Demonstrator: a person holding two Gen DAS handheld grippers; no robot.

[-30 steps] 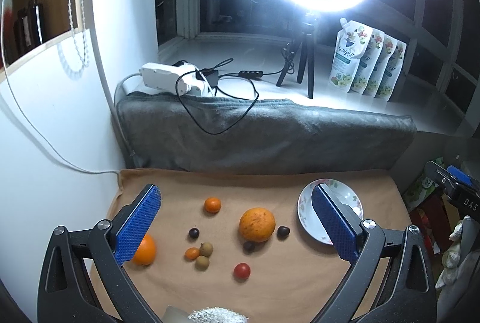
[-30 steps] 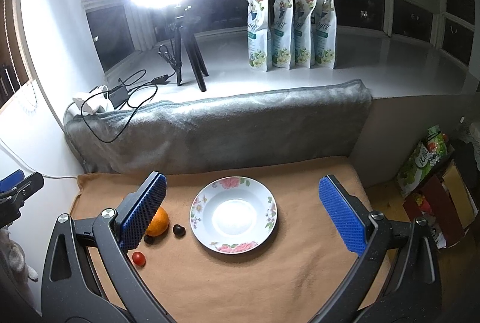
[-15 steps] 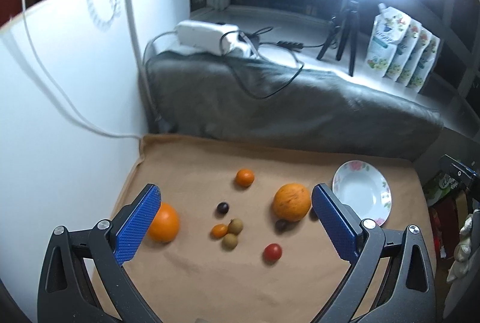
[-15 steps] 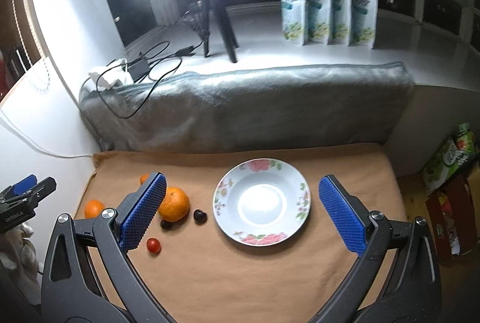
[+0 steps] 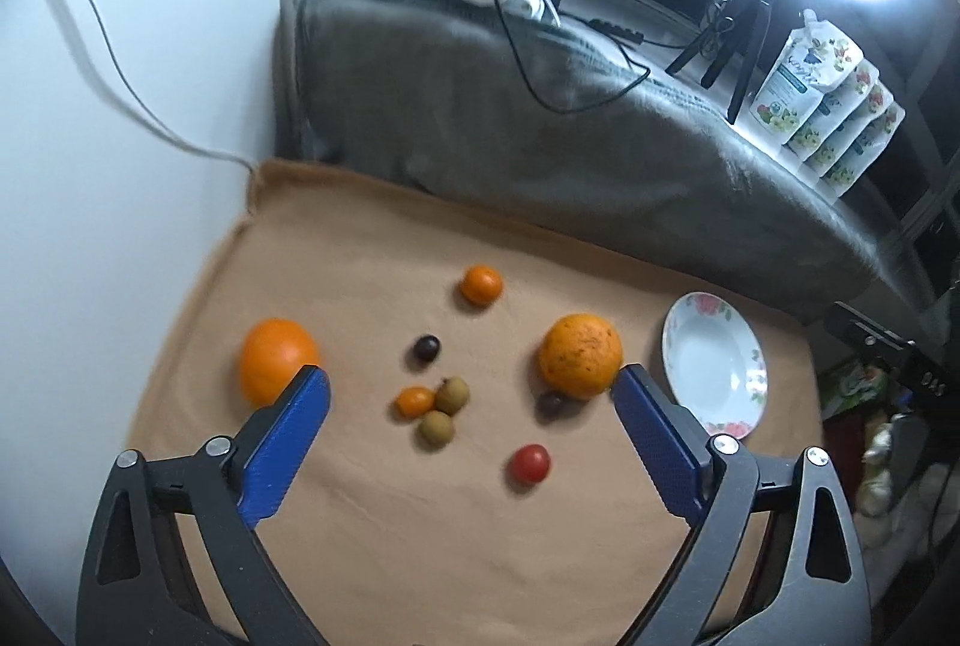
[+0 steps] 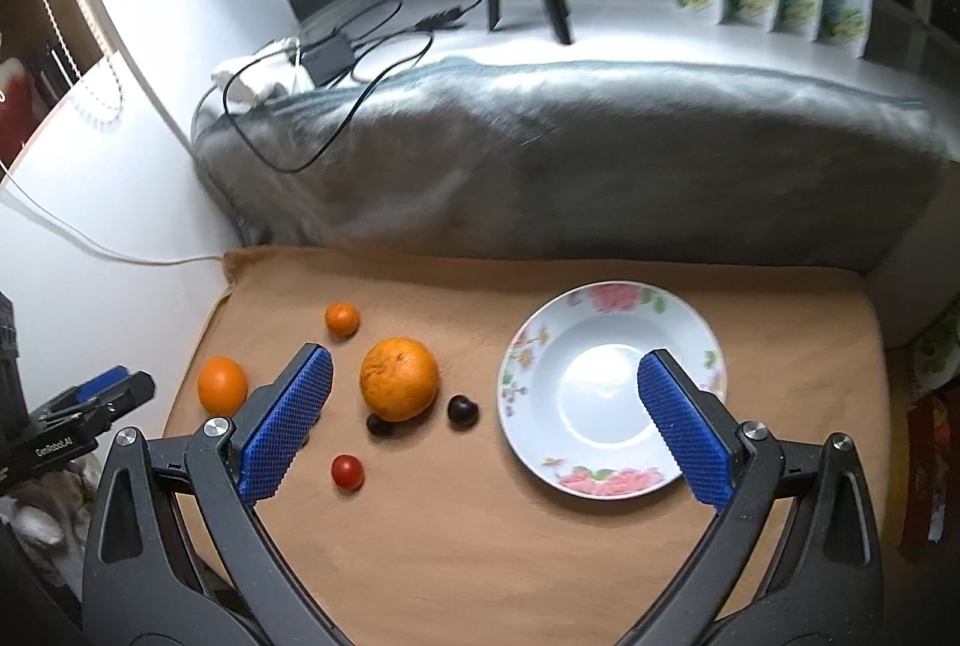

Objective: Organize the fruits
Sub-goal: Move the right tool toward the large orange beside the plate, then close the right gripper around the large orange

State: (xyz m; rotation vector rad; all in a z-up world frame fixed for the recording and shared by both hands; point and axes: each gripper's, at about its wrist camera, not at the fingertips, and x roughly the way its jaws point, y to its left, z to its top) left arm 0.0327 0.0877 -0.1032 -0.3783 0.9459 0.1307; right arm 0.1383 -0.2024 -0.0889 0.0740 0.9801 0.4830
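Left wrist view shows your left gripper (image 5: 471,400) spread wide and empty above the tan cloth (image 5: 372,556), with every fruit loose on it and the flowered plate (image 5: 714,340) bare at the right edge. The right gripper (image 6: 483,394) is spread too, holding nothing, hovering near the plate's front. My guess is that you are choosing a first pick. Start with an isolated piece, such as the big speckled orange (image 5: 579,355). Come straight down, centre it between the pads, and mind the dark fruit (image 5: 550,401) tucked against it. The cluster of small fruits (image 5: 435,409) will likely roll if nudged; save it.
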